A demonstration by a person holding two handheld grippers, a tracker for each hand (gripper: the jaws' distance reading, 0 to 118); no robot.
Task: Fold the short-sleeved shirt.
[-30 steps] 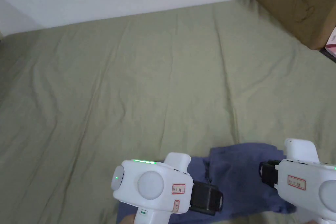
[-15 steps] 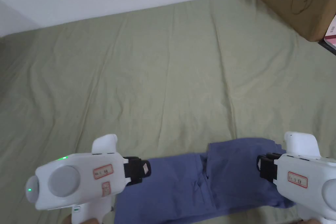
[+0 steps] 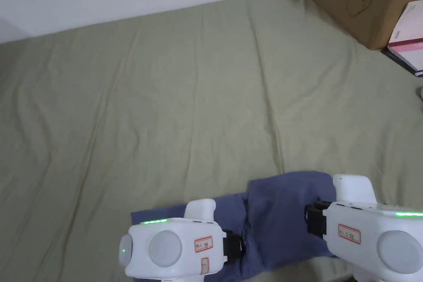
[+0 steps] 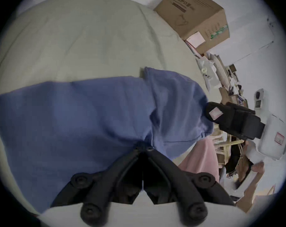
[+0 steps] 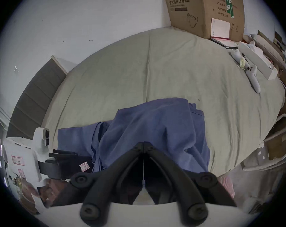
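The short-sleeved shirt (image 3: pixel 272 221) lies at the bottom centre of the head view, on the bed (image 3: pixel 186 101). Your left gripper (image 4: pixel 143 146) and right gripper (image 5: pixel 143 144) each have both jaws pinched together on its cloth. Lift the 2 grips level, keeping the edge taut, before laying it flat.

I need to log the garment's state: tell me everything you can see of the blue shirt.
The blue shirt is plain, soft woven-looking cloth, lying partly folded near the front edge of the green bedsheet. One part overlaps the flatter rest with creases. The left gripper and right gripper are each closed on its fabric.
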